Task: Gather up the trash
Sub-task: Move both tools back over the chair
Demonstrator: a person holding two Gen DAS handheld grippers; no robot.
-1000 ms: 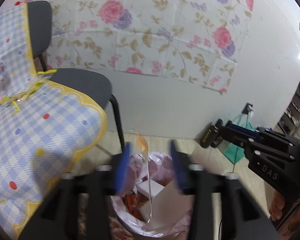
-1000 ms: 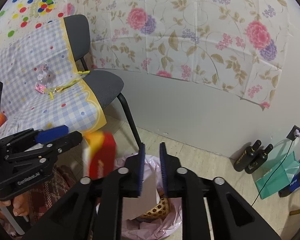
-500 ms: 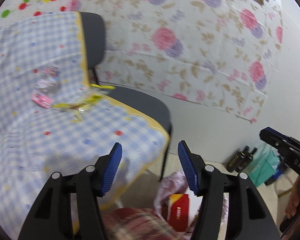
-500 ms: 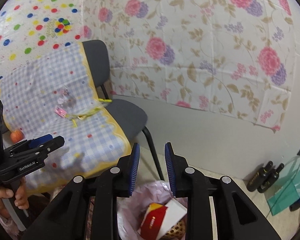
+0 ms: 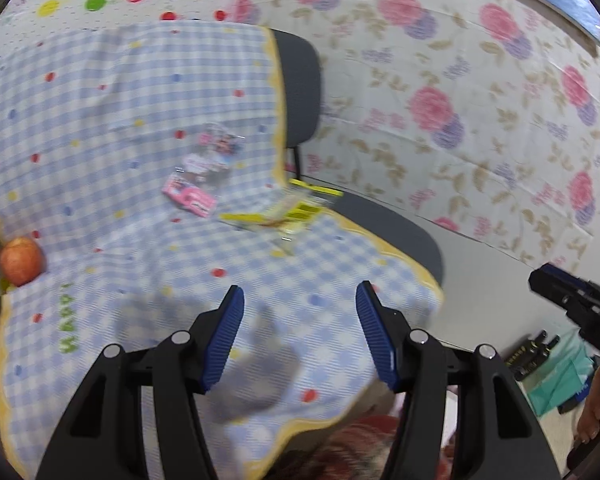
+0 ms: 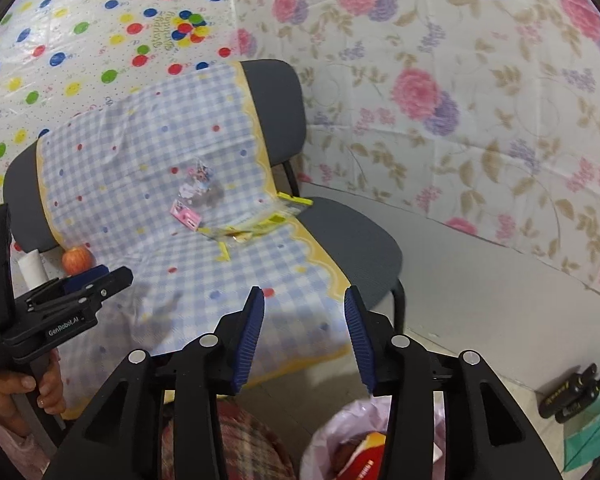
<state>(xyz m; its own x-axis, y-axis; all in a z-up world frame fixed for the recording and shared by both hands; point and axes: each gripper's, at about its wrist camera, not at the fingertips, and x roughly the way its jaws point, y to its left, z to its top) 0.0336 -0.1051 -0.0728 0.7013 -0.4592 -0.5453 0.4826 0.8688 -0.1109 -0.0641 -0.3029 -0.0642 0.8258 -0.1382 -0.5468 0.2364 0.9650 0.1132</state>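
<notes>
Wrappers were what remained to collect, all lying on the checked cloth (image 6: 188, 280) draped over the chair (image 6: 356, 236); the pink packet (image 5: 189, 197) sat near the fold where the cloth's back met its seat, a crumpled clear wrapper (image 5: 216, 148) just above it, and the yellow wrapper (image 5: 284, 214) lay at the cloth's right border beside the bare seat; all looked light, thin and crinkly, likely slippery, so a pinch on a raised edge or corner would probably serve best, the flat pink packet being the hardest to lift; the lined bin (image 6: 364, 444) stood on the floor below the cloth's front edge; the left gripper (image 5: 300, 332) hovered over the cloth's front part, tilted downward, jaws wide and empty; the right gripper (image 6: 304, 332) hung beside it, likewise angled down, its jaws opening with nothing between them.
</notes>
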